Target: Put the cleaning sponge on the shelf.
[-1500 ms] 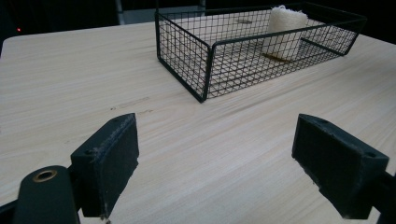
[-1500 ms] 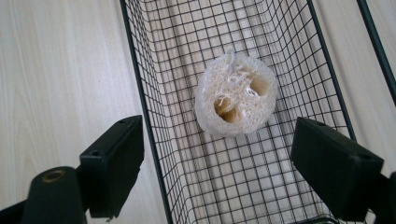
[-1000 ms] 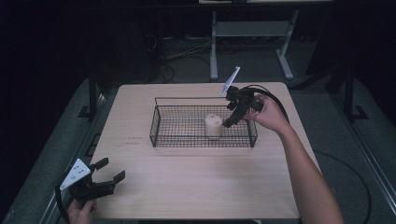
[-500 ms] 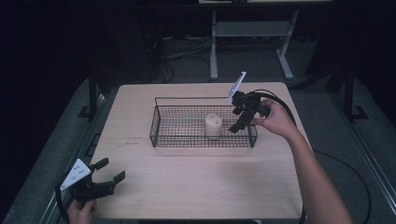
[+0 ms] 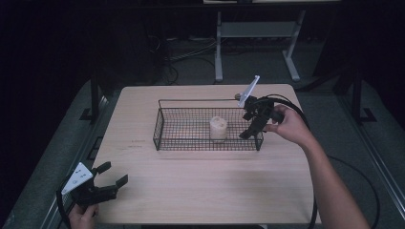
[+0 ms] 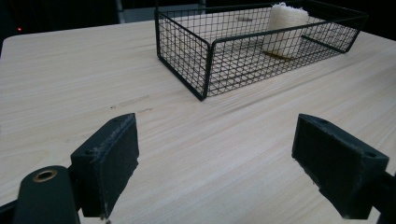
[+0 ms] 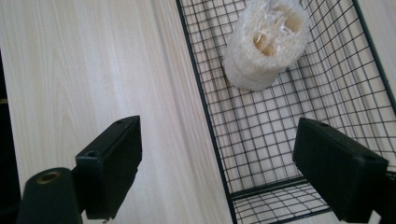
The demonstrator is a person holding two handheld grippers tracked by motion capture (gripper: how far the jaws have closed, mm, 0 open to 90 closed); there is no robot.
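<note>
Pale wood-grain table, rounded corners, in a dark room. Grey floor around it; past the far edge, a light metal frame stand and loose cables on the floor.

Black wire basket sits at the table's centre, slightly toward the far side, long axis left-right. Inside it, right of middle, a cream loofah piece stands upright on the mesh floor; the right gripper view shows its hollow fibrous top.

Right gripper: held in the right hand above the basket's right end, tilted down toward the left. Jaws spread wide, nothing between them, straddling the basket's wire wall.

Left gripper: at the near left corner of the table, held by the left hand. Jaws wide, empty, pointing across bare tabletop toward the basket.
</note>
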